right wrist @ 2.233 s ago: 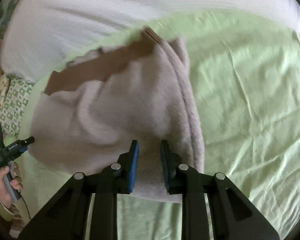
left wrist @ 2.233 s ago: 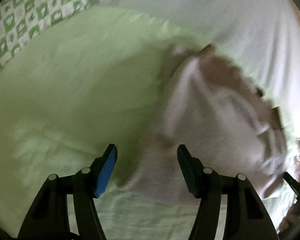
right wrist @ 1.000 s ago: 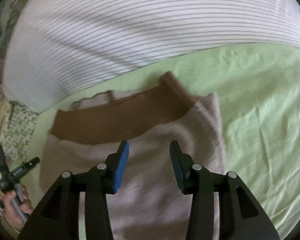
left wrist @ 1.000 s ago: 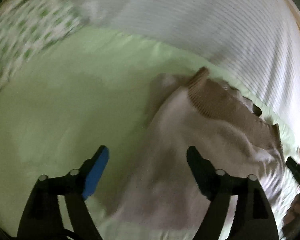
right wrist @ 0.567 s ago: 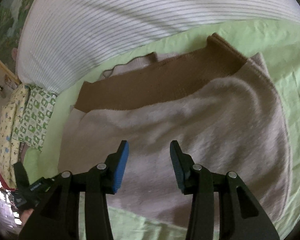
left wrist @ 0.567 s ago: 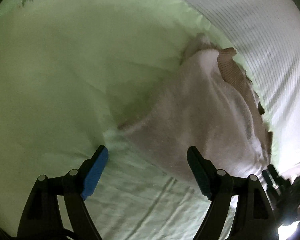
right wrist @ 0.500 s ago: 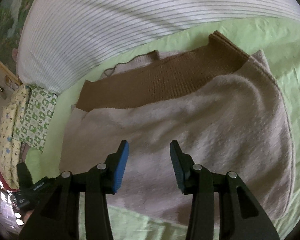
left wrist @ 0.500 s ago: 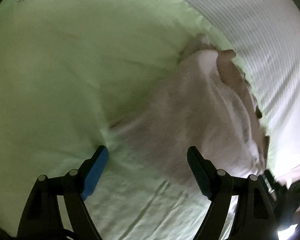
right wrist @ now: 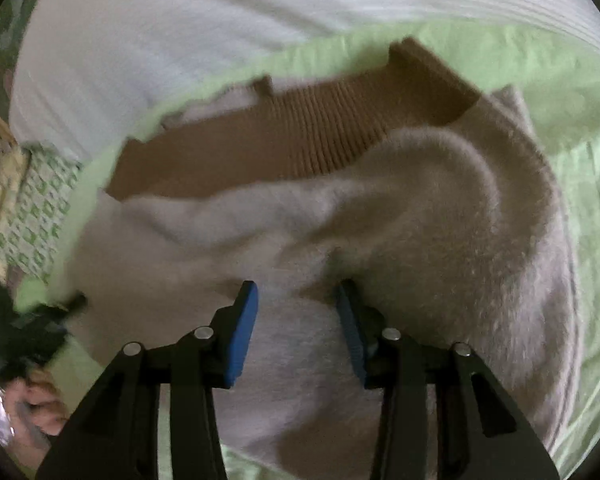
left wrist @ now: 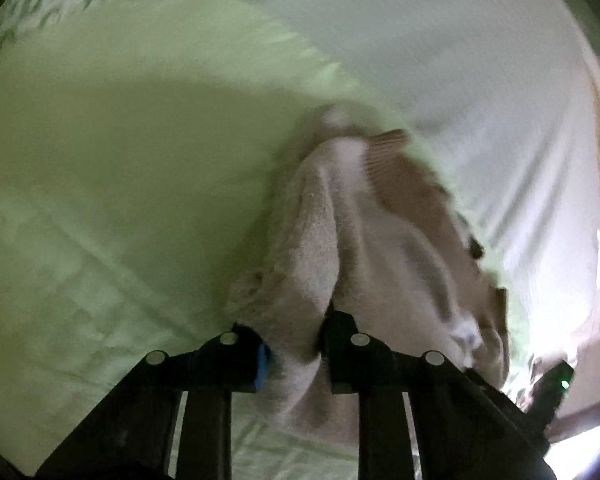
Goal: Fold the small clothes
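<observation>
garment: small fuzzy beige sweater (right wrist: 440, 216) with a brown ribbed band (right wrist: 300, 140), lying bunched on the light green sheet (left wrist: 100, 160)
left gripper (left wrist: 294, 344): jaws just closed in, now pinched on the sweater's near edge; fabric bunched up between the pads
right gripper (right wrist: 296, 312): jaws part open, pressed down into the sweater's fuzzy middle; cloth sits between the pads, not clamped
sweater shape: ridge of fabric rising from the left gripper's pinch, hump to the right of the right gripper
background: white striped bedding (right wrist: 180, 20) beyond the sheet; green patterned cloth (right wrist: 36, 208) at the side
person: a hand (right wrist: 32, 404) at the lower left of the right view
blur: both views smeared
</observation>
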`<move>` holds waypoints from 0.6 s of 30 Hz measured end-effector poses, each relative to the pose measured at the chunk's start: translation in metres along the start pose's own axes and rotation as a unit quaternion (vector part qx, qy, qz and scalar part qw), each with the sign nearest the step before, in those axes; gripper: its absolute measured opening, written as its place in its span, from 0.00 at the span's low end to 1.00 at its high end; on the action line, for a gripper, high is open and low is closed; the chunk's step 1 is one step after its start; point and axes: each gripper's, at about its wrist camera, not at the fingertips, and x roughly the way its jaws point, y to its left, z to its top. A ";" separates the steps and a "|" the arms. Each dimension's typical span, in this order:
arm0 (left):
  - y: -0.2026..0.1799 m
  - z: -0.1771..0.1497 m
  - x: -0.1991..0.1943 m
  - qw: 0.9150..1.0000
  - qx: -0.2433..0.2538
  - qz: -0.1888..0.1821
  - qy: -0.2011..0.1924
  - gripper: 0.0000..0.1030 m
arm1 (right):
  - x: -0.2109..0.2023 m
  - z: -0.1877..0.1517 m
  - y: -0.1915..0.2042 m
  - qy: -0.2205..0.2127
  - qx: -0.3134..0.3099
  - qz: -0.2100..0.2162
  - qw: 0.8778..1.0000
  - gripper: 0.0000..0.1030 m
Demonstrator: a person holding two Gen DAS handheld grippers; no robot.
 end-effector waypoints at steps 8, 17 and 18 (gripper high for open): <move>-0.130 -0.003 -0.042 0.981 0.163 -0.106 -0.024 0.15 | -0.028 0.001 -0.025 -0.036 0.081 0.068 0.994 0.40; -0.264 -0.110 0.008 0.903 0.379 -0.197 0.055 0.17 | -0.087 -0.004 -0.095 -0.102 0.173 0.102 0.974 0.41; -0.268 -0.126 0.025 0.893 0.404 -0.180 0.075 0.19 | -0.090 -0.004 -0.102 -0.104 0.179 0.101 0.973 0.42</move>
